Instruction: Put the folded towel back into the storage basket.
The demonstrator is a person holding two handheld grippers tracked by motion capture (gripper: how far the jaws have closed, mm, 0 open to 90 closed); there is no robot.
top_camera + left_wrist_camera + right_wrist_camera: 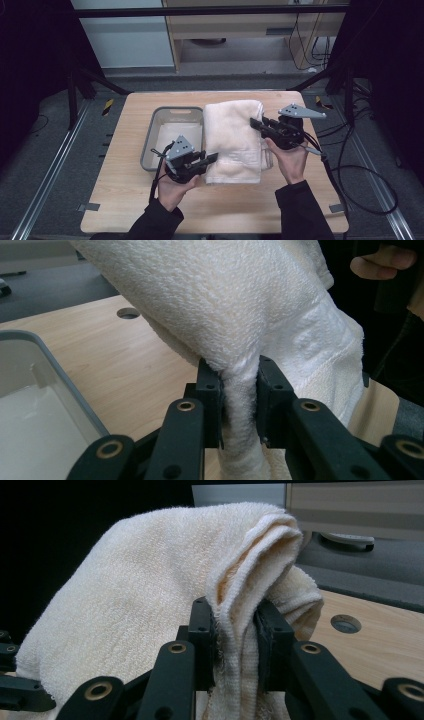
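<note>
Your left hand (172, 187): it's coming in from the near edge of the worktop (125, 200), dark sleeve showing, wrapping around the left gripper (212, 159).
Left gripper: you're holding it low at the near left corner of the towel (235, 142), grey plate on top, cable trailing back toward you.
Left jaws: in the left gripper view they're sitting nearly closed, squeezing a bunched fold of towel (235, 315) between the two black pads (209, 390).
Your right hand (292, 160): it's reaching in a little farther up, cupping the right gripper (256, 123) from below.
Right gripper: you're pointing it leftward at the towel's right edge, about halfway up its length.
Right jaws: in the right gripper view they're clamping down on several stacked layers of the towel's (150, 590) folded edge, narrow gap, cloth filling it.
Towel: cream terry, folded long, lying across the middle of the worktop and running away from you; both gripped parts are rising off the surface and the cloth is draping between them.
Bin (150, 145): grey, shallow, sitting just left of the towel, with the towel's left edge overlapping its right rim.
Worktop: pale wood, showing a round hole (345, 624) beyond the towel in the right gripper view.
</note>
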